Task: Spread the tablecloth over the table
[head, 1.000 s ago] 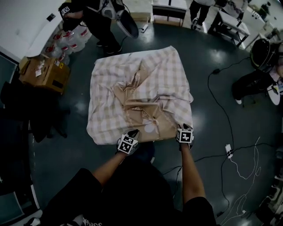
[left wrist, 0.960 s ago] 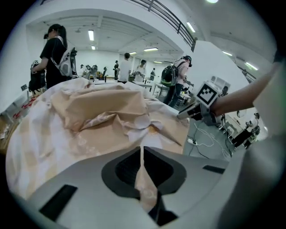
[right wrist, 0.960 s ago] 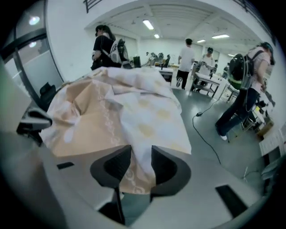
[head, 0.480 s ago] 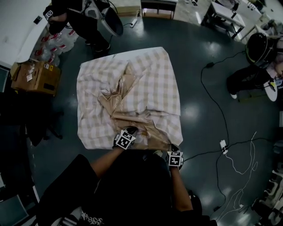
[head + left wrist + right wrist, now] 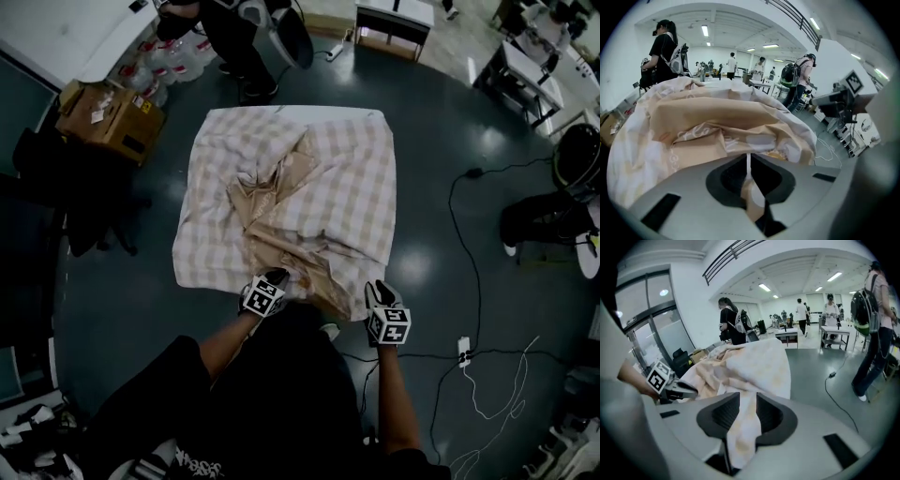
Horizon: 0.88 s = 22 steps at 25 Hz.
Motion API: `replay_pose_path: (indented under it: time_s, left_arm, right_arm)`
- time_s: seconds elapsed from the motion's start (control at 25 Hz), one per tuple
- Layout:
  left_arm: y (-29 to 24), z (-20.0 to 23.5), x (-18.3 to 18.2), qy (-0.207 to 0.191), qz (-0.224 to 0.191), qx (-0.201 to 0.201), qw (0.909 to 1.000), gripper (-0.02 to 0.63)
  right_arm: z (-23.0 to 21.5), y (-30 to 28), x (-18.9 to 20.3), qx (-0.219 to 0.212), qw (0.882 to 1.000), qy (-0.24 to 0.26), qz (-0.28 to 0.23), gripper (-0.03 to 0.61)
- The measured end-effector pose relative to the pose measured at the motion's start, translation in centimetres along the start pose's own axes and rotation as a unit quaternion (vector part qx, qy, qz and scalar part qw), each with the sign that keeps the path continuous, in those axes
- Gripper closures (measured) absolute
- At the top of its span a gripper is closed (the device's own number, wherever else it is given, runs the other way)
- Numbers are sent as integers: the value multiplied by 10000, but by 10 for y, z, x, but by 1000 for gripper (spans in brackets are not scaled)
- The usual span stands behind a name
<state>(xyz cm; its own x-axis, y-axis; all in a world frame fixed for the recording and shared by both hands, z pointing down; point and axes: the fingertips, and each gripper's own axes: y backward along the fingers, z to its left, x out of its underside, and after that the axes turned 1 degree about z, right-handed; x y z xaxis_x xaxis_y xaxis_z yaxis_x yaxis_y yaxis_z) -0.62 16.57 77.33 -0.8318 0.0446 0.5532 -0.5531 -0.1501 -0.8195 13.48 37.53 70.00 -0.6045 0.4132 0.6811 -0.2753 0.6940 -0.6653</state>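
Dark grey floor [image 5: 450, 234], glossy, fills most of the head view. Centre of it: the tablecloth [image 5: 347, 178], beige-and-white check, lies draped over the table, which is fully hidden beneath it. Far edge and right side lie fairly flat. A crumpled ridge with the plain tan underside turned up runs from the middle of the cloth down to the near edge, where the fabric is bunched between the two grippers. Cardboard box [image 5: 108, 117] stands on the floor off the far-left corner, apart from the cloth. A person in dark clothes [image 5: 234, 37] stands beyond the far edge. A black cable [image 5: 466, 246] runs across the floor on the right toward a small white power strip [image 5: 462, 351]. Left gripper [image 5: 278, 277] is at the near edge, left of the bunch, its jaws pressed together with a thin fold of the cloth pinched between them. Right gripper [image 5: 377, 286] is at the near-right corner. Its jaws have just been opening and now stand partly apart, with a strip of cloth hanging loose through the gap.
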Motion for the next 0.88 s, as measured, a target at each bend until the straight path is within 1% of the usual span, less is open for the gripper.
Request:
replay_pose_path:
  time_s: [0.12, 0.2, 0.32, 0.4, 0.52, 0.6, 0.68, 0.76, 0.88]
  left_arm:
    - [6, -1, -13, 334, -123, 39, 9994, 592]
    - [5, 12, -17, 436, -163, 114, 9989, 592]
    - [1, 29, -31, 477, -319, 213, 9981, 592]
    - [-6, 25, -36, 745, -387, 191, 9963, 592]
    - [-10, 20, -33, 1272, -437, 92, 9909, 592]
    - [-12, 17, -31, 1590, -485, 35, 9861, 594]
    - [-13, 14, -37, 1875, -557, -28, 9807, 594]
    - [-15, 13, -42, 2136, -621, -167, 9748, 594]
    - [-25, 15, -44, 2626, -716, -429, 9613, 594]
  right_arm:
    - [-14, -36, -57, -30, 9981, 535, 290, 446]
    - [-11, -67, -93, -87, 9971, 661, 368, 436]
    - [3, -107, -143, -228, 9963, 765, 313, 434]
    - [7, -126, -161, -341, 9930, 1037, 441, 434]
    - [15, -152, -166, -533, 9860, 1406, 719, 434]
    - [21, -172, -173, -698, 9775, 1782, 888, 430]
    - [23, -198, -191, -950, 9658, 2215, 959, 410]
    - [25, -228, -214, -1213, 9511, 2673, 967, 407]
    - [25, -281, -244, -1430, 9253, 3325, 1132, 399]
